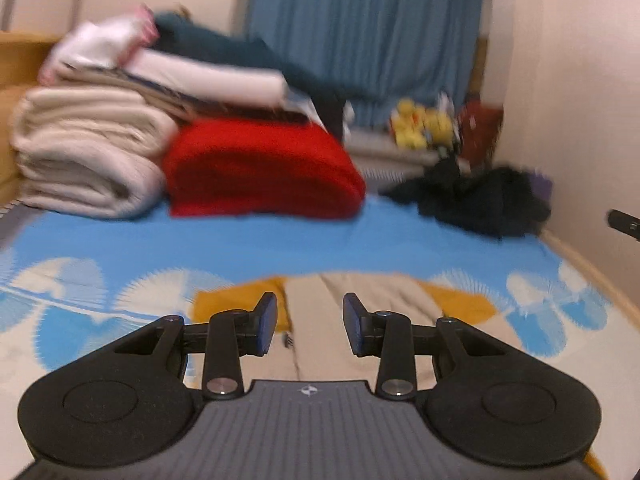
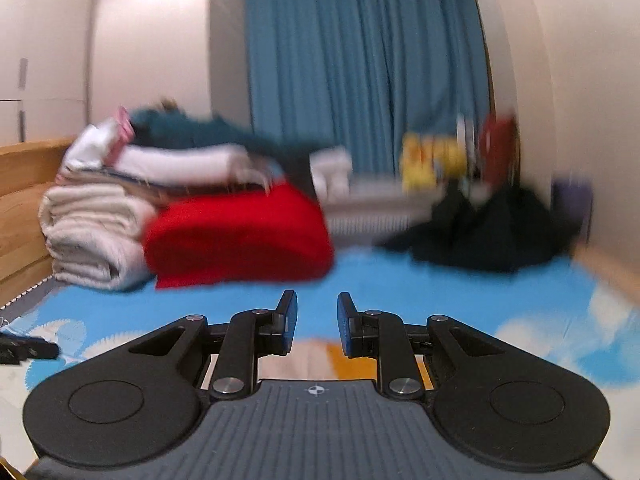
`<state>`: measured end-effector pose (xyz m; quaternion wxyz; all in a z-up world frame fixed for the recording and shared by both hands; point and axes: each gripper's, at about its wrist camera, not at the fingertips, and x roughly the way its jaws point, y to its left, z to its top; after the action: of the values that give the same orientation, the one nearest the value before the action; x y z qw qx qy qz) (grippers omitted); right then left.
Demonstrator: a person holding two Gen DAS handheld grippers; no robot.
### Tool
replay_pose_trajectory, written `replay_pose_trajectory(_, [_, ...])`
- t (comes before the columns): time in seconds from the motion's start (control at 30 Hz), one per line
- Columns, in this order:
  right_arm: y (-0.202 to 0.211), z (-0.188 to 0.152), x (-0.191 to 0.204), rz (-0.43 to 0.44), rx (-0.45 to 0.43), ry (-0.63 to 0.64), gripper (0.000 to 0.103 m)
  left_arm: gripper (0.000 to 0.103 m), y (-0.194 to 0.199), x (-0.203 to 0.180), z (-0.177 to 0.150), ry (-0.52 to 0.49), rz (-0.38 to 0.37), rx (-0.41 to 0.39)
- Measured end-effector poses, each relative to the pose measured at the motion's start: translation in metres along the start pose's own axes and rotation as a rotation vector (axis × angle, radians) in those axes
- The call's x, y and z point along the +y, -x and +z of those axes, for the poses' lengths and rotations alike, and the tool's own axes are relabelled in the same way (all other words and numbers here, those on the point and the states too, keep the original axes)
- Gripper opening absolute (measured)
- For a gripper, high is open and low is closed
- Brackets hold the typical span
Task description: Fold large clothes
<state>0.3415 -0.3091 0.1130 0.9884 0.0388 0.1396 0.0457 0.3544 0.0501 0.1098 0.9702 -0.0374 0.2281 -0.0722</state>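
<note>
A beige and mustard-yellow garment [image 1: 360, 300] lies flat on the blue patterned bed cover [image 1: 260, 240], just below and ahead of my left gripper [image 1: 310, 326], which is open and empty above it. In the right wrist view a part of the same garment [image 2: 316, 356] shows under my right gripper [image 2: 317, 326], which is open and empty, raised above the cover. Both views are blurred.
A stack of folded blankets, cream [image 1: 84, 152] and red [image 1: 260, 168], with more folded clothes on top, stands at the back left. A dark crumpled garment [image 1: 476, 196] lies at the back right by the wall. A blue curtain [image 1: 368, 28] hangs behind. Yellow items [image 1: 424, 124] sit near it.
</note>
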Motion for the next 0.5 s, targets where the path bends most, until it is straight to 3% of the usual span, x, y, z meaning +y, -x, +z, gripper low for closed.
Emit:
replay_pose_trajectory(0.13, [0.091,0.025,0.004,-0.064,-0.143,0.08,0.023,0.04,0.1,0.01,-0.017,0.029,-0.009,-0.051])
replay_pose_trajectory(0.27, [0.184,0.025,-0.002,-0.108,-0.177,0.093,0.023,0.04,0.185,0.014,-0.06,0.027,-0.003,-0.054])
replay_pose_trajectory(0.43, [0.293,0.008,-0.015,-0.168,-0.192,0.102,0.023,0.04,0.248,0.018,-0.133,0.005,0.023,-0.04])
replay_pose_trajectory(0.5, [0.325,-0.003,-0.021,-0.196,-0.18,0.102,0.023,0.039,0.26,0.022,-0.142,0.057,0.025,-0.013])
